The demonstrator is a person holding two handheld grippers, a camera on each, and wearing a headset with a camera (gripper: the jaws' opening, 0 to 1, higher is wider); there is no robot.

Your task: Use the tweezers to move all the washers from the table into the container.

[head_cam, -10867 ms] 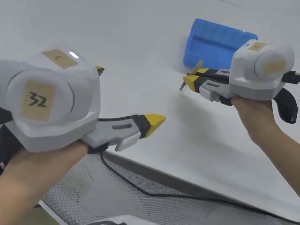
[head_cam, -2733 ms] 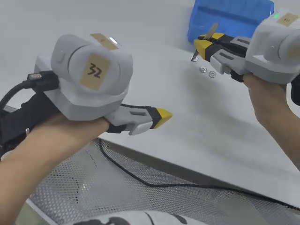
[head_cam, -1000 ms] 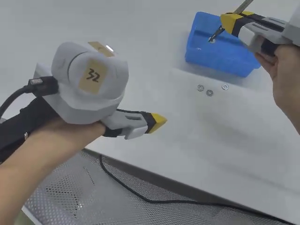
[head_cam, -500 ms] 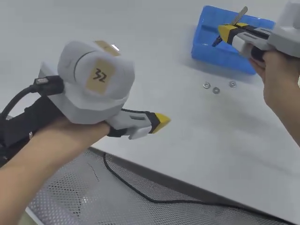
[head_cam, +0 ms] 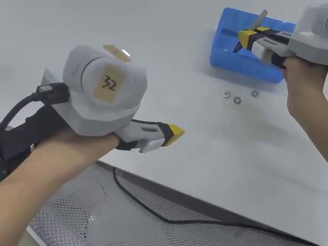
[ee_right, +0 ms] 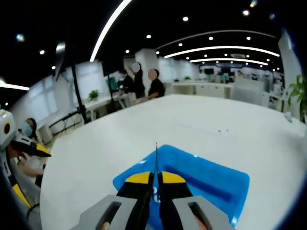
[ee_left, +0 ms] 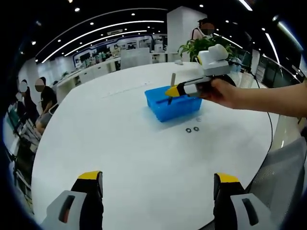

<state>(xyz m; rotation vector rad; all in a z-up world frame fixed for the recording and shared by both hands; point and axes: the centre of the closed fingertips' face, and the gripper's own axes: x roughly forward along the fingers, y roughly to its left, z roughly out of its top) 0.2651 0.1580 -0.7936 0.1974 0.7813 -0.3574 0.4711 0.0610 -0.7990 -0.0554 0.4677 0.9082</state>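
The right gripper (ee_right: 156,178) was clamped narrow on the tweezers (ee_right: 156,155), their tips over the blue container (head_cam: 245,65) just ahead of it. Three washers (head_cam: 237,100) lay on the surface (head_cam: 215,154) beside the container, below that gripper. The left gripper (ee_left: 153,178) stood wide, holding nothing, with the washers well ahead of it.

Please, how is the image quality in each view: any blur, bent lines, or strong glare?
Head view: even light, no glare, washers small but distinct. Left gripper view: fisheye curves the ceiling lights and table edge. Right gripper view: the right claw holding the tweezers is close and soft.
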